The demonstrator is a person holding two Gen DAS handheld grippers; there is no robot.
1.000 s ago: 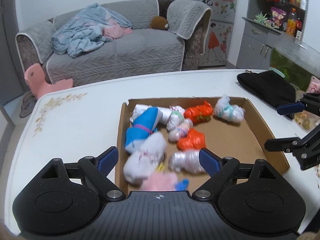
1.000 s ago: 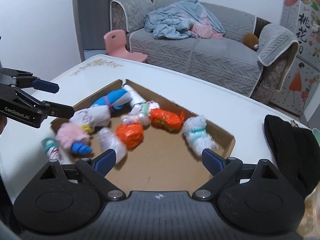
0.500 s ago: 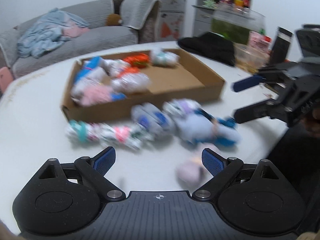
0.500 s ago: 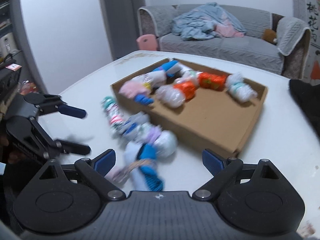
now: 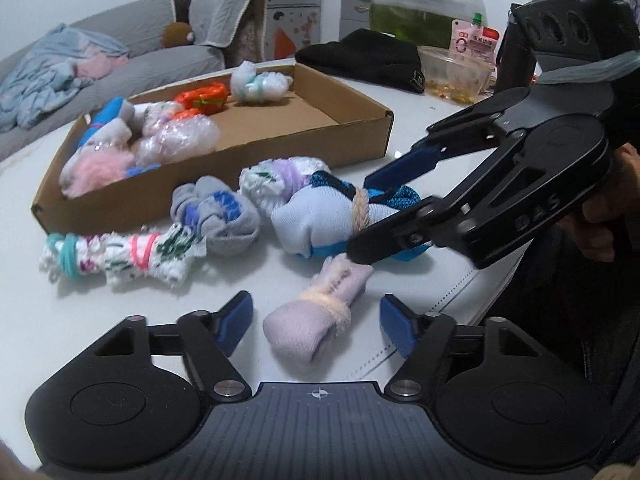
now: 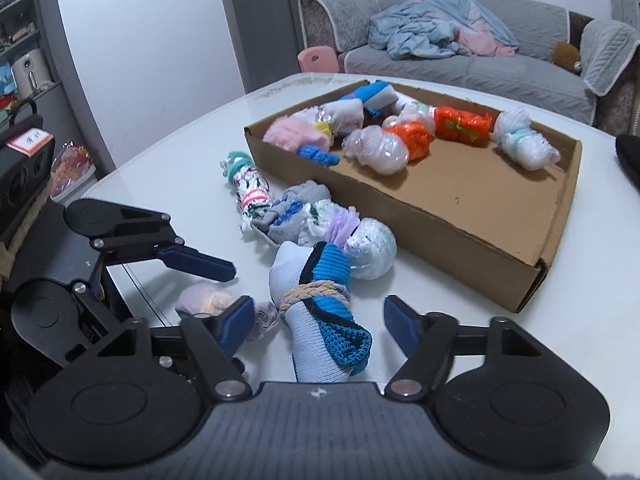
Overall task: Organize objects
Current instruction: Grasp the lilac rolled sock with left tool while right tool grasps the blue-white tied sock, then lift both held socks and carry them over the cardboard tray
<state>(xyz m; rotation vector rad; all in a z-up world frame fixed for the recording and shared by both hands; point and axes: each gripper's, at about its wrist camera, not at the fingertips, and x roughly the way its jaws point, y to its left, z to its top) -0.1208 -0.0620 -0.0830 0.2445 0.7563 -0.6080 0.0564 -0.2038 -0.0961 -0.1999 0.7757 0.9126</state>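
step: grasping loose bundles | left gripper [image 5: 316, 322] jaws closing around lilac sock roll [image 5: 316, 320], not yet pinching | right gripper [image 6: 319, 322] jaws closing around blue-white sock bundle [image 6: 316, 308], pads apart | next: pinch, lift, carry to cardboard tray [image 6: 472, 236] at 1 o'clock

A grey sofa [image 6: 500, 68] carries a crumpled blue blanket [image 6: 432, 28]; a glass fish tank [image 5: 428, 4] stands behind a black hat [image 5: 364, 58].

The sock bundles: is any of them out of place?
Yes. Several sock bundles lie loose on the white table in front of the cardboard box, while the others are inside the box.
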